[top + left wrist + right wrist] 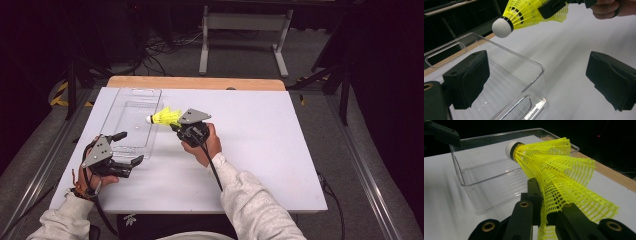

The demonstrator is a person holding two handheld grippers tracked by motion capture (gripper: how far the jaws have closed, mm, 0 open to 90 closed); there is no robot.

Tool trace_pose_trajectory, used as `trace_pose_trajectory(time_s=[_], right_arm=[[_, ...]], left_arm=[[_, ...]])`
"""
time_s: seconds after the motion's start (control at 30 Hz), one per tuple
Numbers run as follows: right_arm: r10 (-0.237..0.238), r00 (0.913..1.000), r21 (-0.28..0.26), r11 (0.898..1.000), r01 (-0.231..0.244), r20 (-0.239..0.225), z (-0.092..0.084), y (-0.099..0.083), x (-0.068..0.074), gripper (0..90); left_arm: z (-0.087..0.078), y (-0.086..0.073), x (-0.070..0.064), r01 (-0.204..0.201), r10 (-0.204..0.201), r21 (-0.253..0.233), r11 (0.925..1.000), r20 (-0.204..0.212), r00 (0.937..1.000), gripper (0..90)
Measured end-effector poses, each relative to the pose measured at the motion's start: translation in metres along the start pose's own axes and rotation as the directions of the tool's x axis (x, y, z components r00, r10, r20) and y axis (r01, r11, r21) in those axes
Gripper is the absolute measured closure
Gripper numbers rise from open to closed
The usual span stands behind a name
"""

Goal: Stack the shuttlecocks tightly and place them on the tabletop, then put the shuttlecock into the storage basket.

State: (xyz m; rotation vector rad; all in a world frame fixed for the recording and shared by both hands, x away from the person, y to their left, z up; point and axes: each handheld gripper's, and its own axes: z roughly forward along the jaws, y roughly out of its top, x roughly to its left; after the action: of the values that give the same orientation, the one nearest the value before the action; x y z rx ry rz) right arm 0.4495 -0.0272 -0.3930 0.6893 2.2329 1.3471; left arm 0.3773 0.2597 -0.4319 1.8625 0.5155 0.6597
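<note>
A yellow shuttlecock [165, 117] with a white cork tip is pinched by its mesh skirt in my right gripper [176, 124], which is shut on it. The cork points left, over the right edge of a clear plastic bin [150, 91]. In the right gripper view the skirt [559, 175] is squashed between the black jaws of the right gripper [550, 207], with the bin [486, 185] just beyond. My left gripper [129, 148] stands open beside the bin's near end with nothing in it. From the left gripper view [536, 80] the shuttlecock [524, 15] hangs above the bin's corner [519, 57].
The bin lies on a white table top [260, 160] with a wooden strip [200, 82] along its far edge. A metal frame stand [245, 30] and cables are on the floor beyond. A dark rail [350, 150] runs along the table's right side.
</note>
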Motion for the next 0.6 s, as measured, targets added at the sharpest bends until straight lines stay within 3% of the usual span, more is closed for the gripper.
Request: trace_pose_trajectory(time_s=[0.6], right_arm=[[-0.048,0.9955,0.016,0.999,0.049,-0.082,0.022,0.008,0.02,87.3]], left_arm=[[-0.012,-0.004,0.004,0.012,-0.012,0.006,0.9999,-0.038,0.9992,5.7]])
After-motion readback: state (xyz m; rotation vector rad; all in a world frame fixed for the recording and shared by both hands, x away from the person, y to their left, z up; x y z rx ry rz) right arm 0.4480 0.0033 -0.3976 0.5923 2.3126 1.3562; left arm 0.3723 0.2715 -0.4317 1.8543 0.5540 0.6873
